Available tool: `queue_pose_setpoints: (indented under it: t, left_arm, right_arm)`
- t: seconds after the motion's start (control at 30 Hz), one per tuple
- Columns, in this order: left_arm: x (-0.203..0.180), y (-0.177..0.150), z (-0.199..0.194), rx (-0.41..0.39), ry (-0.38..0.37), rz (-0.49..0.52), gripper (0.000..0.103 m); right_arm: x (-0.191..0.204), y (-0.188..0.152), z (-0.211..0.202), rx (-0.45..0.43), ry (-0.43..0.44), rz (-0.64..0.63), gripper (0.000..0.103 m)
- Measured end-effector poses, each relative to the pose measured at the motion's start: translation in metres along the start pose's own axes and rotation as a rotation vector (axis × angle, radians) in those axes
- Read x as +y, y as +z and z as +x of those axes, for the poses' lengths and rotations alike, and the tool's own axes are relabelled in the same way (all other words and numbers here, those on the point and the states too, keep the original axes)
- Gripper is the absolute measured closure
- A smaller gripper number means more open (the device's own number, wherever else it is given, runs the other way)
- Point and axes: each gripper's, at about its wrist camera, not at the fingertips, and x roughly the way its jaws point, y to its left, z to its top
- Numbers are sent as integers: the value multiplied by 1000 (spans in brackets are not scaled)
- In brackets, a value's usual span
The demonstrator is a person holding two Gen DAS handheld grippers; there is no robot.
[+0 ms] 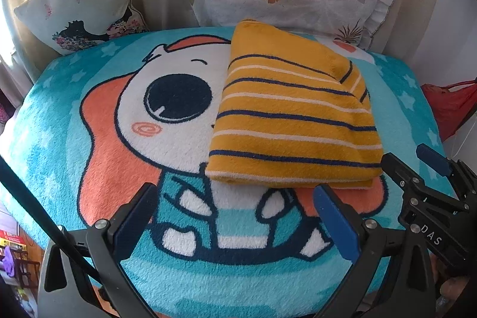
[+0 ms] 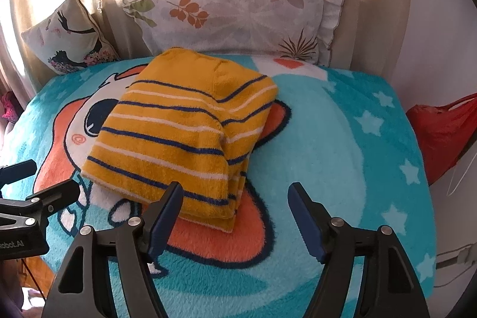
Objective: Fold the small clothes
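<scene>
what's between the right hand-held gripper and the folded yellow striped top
Only bare cartoon blanket lies between the open right hand-held gripper and the folded yellow striped top, in the right wrist view.

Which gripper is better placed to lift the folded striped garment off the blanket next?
Probably the right gripper: its open jaws sit at the striped garment's near corner, while the left gripper faces bare blanket beside it.
</scene>
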Motion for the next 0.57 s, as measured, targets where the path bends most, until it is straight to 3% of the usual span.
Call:
queue_pose_setpoints:
  t: [0.57]
  left_arm:
    - [-10, -2, 5, 17, -9, 12, 0]
  right_arm:
    - [-4, -4, 1, -6, 23, 9, 23]
